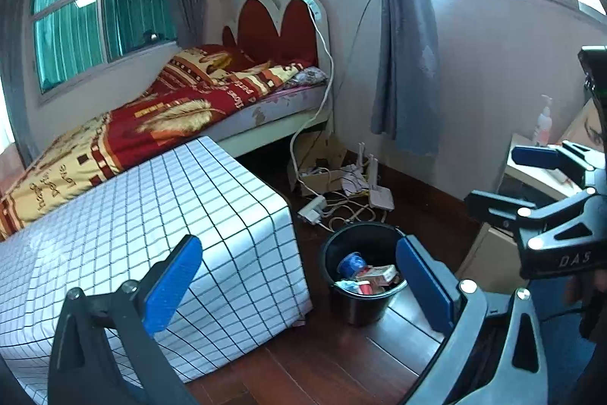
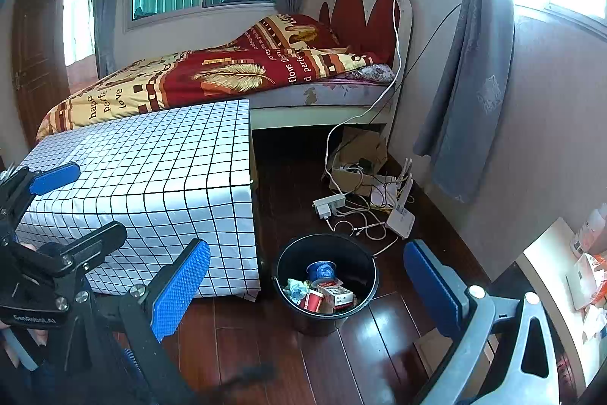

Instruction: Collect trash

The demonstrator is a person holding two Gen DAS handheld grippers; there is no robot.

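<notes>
Left gripper [image 1: 299, 291] fingers spread wide, nothing between them; blue pads [image 1: 172, 285] bare. Right gripper [image 2: 307, 291] same, fully apart and empty, blue pad [image 2: 180, 285] clean. Both held up off the floor, aimed down and forward, so each camera frames the bucket [image 1: 358, 276] between its own fingers, likely the drop target. Bucket sits on the wood floor [image 2: 265, 359], closer to the right finger than the left in the left wrist view, nearer centre in the right wrist view [image 2: 326, 281]. Inside it: trash [image 2: 322, 287], a blue cup, a red-white carton, crumpled wrapper, red can-like item, so collection looks well along or done. Just behind the left fingers, the counter [image 1: 159, 211] with grid cloth, top bare as far as visible; bucket stands just beside its corner, probably to catch items swept or carried off it. Other gripper shows at each view's edge, right one [image 1: 531, 185] off to the right, left one [image 2: 57, 200] off to the left over the cloth, both apart and empty. Beyond the bucket: power strip and cables [image 2: 349, 211] on the floor, cardboard box [image 2: 360, 158], bed [image 2: 212, 74] behind the counter. No loose trash evident near the fingers; cannot tell about the shelf at far right.
</notes>
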